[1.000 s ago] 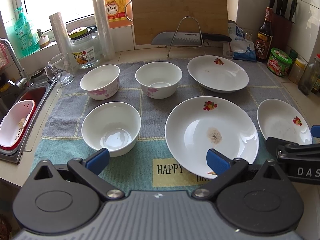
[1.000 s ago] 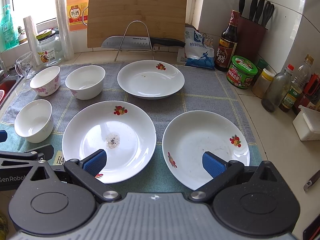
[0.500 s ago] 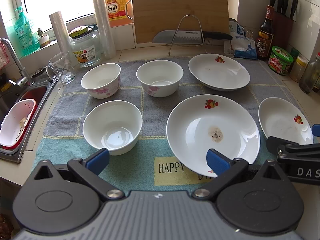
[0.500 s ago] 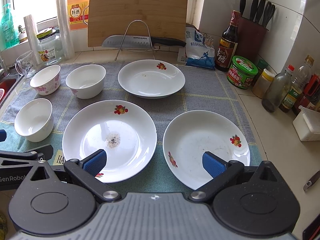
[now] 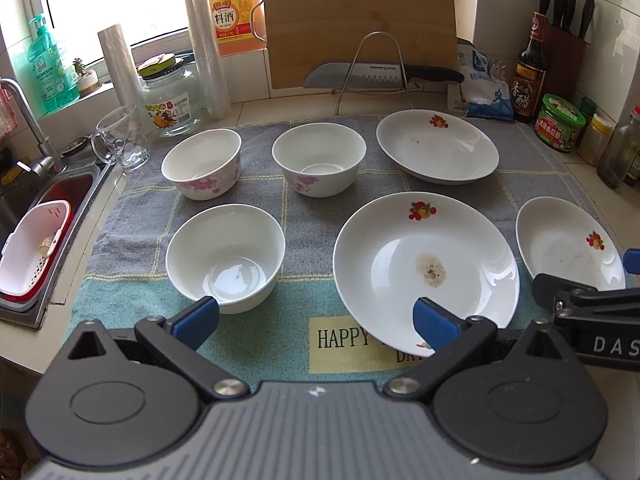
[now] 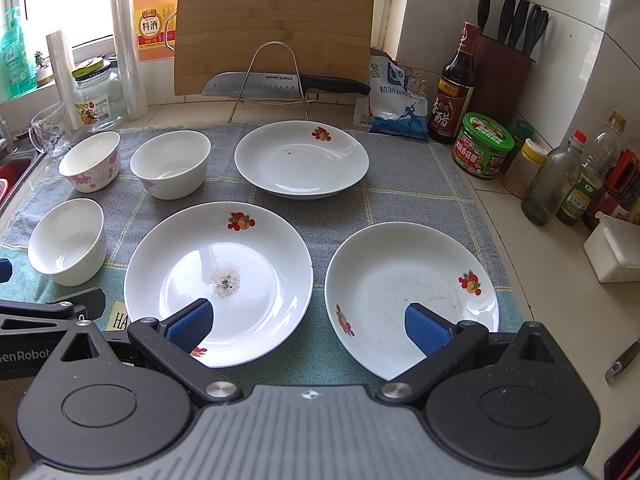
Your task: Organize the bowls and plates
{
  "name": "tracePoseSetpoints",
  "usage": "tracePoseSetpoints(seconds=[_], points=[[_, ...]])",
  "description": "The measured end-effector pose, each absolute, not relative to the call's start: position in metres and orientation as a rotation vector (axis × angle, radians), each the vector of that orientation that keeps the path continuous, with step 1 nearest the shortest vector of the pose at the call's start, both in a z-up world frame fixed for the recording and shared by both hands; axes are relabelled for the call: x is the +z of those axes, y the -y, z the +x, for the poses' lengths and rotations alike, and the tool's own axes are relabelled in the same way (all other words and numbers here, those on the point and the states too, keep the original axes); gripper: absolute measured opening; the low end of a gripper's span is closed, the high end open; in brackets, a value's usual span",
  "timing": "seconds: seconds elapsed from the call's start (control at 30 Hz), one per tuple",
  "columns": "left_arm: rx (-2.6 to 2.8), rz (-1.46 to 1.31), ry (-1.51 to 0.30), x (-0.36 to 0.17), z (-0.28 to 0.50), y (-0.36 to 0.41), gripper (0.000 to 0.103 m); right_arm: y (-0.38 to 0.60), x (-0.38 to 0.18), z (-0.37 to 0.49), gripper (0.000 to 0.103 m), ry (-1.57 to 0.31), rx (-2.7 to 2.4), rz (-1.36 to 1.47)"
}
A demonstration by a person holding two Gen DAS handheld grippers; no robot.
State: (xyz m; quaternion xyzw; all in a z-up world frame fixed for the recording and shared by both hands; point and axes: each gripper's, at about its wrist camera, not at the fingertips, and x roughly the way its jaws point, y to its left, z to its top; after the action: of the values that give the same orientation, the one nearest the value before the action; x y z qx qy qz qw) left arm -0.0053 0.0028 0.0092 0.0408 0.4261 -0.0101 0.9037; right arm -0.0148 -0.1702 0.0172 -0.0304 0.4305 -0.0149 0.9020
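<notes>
On the towel (image 5: 256,344), three upright bowls occupy the left edge: plain bowl (image 5: 225,257) in front, two flowered bowls (image 5: 201,168) behind. The large plate (image 5: 426,270) lies front-centre, the far plate (image 6: 301,159) behind it, and the right plate (image 6: 412,294), cut off in the left view, shows whole only in the right. Left gripper (image 5: 316,320) and right gripper (image 6: 306,326) gape wide, empty.

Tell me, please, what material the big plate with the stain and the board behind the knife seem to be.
Big plate: probably glazed ceramic or porcelain; white, glossy, reflecting window light, with printed fruit decal.
Board: looks like bamboo or wood; tan, matte, with visible strip grain.
</notes>
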Motion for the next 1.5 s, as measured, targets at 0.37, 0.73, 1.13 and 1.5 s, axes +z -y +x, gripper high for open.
tracePoseSetpoints(seconds=[0.37,0.73,1.13,1.5], points=[[-0.044,0.091,-0.876,0.011,-0.002,-0.005,0.102,0.167,0.02,-0.015,0.103,-0.883,-0.05,-0.062],[-0.082,0.102,-0.866,0.012,0.002,-0.013,0.102,0.16,0.021,-0.017,0.103,-0.874,-0.08,-0.054],[-0.194,0.115,-0.787,0.014,0.008,-0.029,0.102,0.145,0.027,-0.024,0.103,-0.818,-0.13,-0.045],[-0.397,0.069,-0.739,0.019,0.019,-0.044,0.102,0.152,0.033,-0.049,0.103,-0.673,-0.156,-0.05]])
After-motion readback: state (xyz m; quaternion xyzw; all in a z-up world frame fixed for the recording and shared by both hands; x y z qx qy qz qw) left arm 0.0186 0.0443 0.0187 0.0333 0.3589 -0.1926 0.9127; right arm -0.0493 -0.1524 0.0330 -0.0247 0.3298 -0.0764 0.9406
